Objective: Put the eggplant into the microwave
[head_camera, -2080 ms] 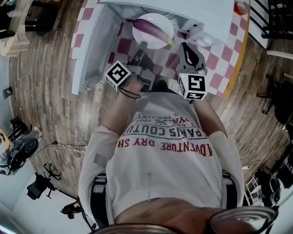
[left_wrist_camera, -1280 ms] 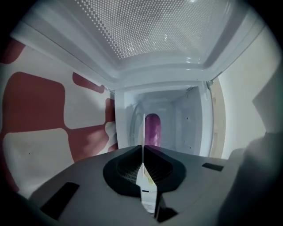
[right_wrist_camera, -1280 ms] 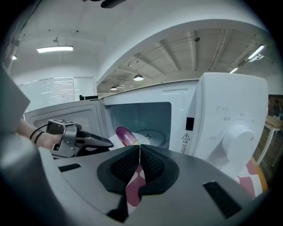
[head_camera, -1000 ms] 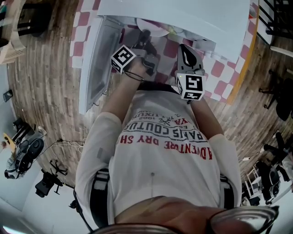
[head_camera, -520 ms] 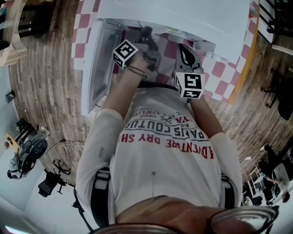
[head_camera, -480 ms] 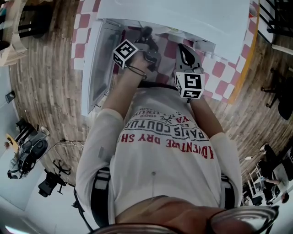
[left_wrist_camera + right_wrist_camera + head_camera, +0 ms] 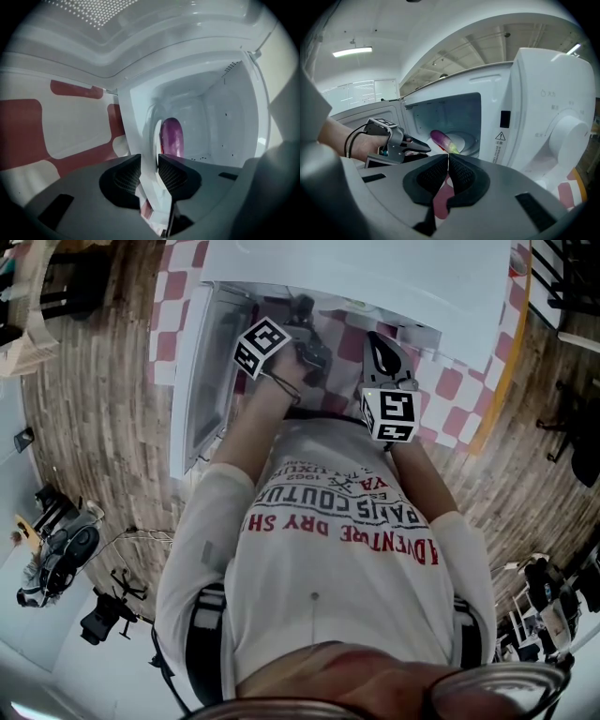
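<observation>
The purple eggplant [image 7: 171, 136] lies on a white plate [image 7: 154, 140] inside the white microwave [image 7: 543, 112]. My left gripper [image 7: 149, 176] is shut on the plate's near rim and reaches into the oven's opening. The right gripper view shows the eggplant [image 7: 439, 139], the plate [image 7: 464, 139] and the left gripper [image 7: 423, 147] at the cavity mouth. My right gripper [image 7: 448, 171] is shut on nothing and hangs in front of the control panel. In the head view the microwave's top [image 7: 375, 268] hides the eggplant; the left gripper [image 7: 302, 320] and right gripper [image 7: 384, 352] show below it.
The microwave door [image 7: 202, 371] stands open to the left. The oven sits on a red-and-white checked cloth [image 7: 450, 381]. A round dial [image 7: 567, 133] is on the panel at the right. Wooden floor lies around the table.
My left gripper has carried the plate with the eggplant forward, from in front of the microwave into its cavity. The right gripper has hardly moved.
</observation>
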### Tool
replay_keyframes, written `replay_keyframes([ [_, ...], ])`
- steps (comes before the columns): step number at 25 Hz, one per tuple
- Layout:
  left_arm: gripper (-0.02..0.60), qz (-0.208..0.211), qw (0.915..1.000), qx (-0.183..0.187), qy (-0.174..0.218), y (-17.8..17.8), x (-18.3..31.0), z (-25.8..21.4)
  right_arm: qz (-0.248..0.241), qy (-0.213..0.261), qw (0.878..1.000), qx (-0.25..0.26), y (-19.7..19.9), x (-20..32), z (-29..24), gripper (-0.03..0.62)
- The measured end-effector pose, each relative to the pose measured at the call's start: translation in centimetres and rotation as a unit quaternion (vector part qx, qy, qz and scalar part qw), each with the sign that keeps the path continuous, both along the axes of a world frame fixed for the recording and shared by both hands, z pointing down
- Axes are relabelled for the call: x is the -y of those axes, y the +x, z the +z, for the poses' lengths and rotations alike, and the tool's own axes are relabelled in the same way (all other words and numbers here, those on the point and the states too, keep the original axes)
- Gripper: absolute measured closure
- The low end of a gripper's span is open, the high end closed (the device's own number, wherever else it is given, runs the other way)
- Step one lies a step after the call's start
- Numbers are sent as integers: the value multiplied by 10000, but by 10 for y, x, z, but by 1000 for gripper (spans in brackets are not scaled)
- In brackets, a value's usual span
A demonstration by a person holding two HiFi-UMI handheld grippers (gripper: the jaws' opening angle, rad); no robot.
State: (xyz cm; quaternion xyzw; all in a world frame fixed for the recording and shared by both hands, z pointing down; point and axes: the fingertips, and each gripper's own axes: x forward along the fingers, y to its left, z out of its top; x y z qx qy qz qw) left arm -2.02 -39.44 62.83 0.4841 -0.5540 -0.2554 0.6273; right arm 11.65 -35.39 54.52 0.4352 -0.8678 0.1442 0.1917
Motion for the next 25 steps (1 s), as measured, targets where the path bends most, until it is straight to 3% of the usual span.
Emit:
replay_keyframes([
  [6, 449, 87, 9999, 39, 35, 0, -6, -1, -52, 3, 10000, 1, -3, -2, 0, 566],
  [13, 454, 478, 9935, 1030, 25, 6, -28, -24, -101, 88, 9999, 25, -3, -4, -5, 566],
  [15, 530, 527, 9931, 1040, 147, 12, -35, -37, -119, 123, 9998, 36, -3, -6, -9, 566],
  [19, 550, 668, 9908, 1031, 571, 24, -42, -65, -172, 210, 9996, 75, -3, -12, -16, 566],
  [22, 551, 950, 9786, 1569, 938, 32, -48, -85, -183, 275, 9993, 145, 0, -17, -21, 566],
  [25, 551, 1284, 9484, 2557, 1362, 35, -54, -106, -199, 380, 9988, 227, 2, -22, -30, 566],
])
